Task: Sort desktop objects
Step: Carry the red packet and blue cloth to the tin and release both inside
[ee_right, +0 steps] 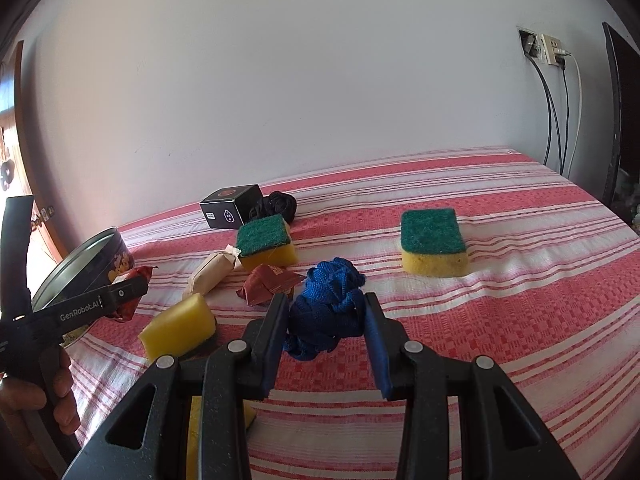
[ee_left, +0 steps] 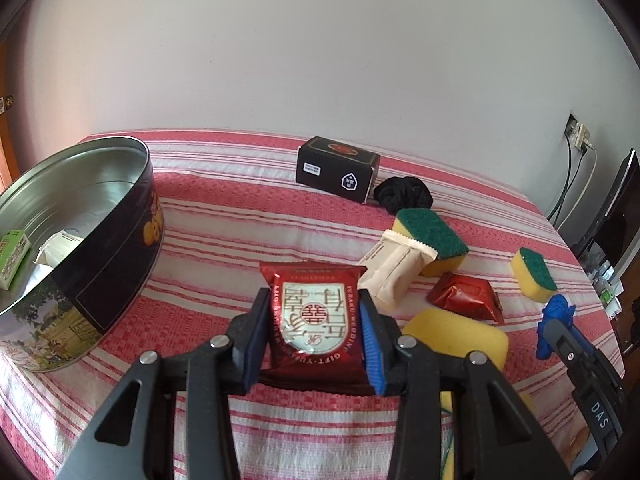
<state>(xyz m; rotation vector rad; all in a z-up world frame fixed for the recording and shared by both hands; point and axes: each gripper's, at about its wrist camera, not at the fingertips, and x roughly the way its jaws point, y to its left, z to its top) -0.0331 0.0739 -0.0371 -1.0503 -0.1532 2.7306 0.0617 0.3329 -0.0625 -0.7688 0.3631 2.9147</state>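
Observation:
My left gripper (ee_left: pixel 314 312) is shut on a red snack packet (ee_left: pixel 314 316) with a white crest, held above the striped cloth to the right of a round open tin (ee_left: pixel 80 240). The tin holds a green box (ee_left: pixel 12 256) and a white packet (ee_left: pixel 56 254). My right gripper (ee_right: pixel 326 312) is shut on a bunched blue cloth (ee_right: pixel 326 308) and also shows in the left wrist view (ee_left: pixel 554 328). The left gripper shows at the left of the right wrist view (ee_right: pixel 120 296), next to the tin (ee_right: pixel 92 264).
On the red-and-white striped cloth (ee_right: pixel 500 320) lie a black box (ee_left: pixel 336 174), a black cloth bundle (ee_left: pixel 404 194), two green-topped sponges (ee_left: pixel 434 240) (ee_left: pixel 534 274), a beige packet (ee_left: pixel 396 270), a second red packet (ee_left: pixel 466 298) and a yellow sponge (ee_left: pixel 456 336). Cables and a monitor stand right.

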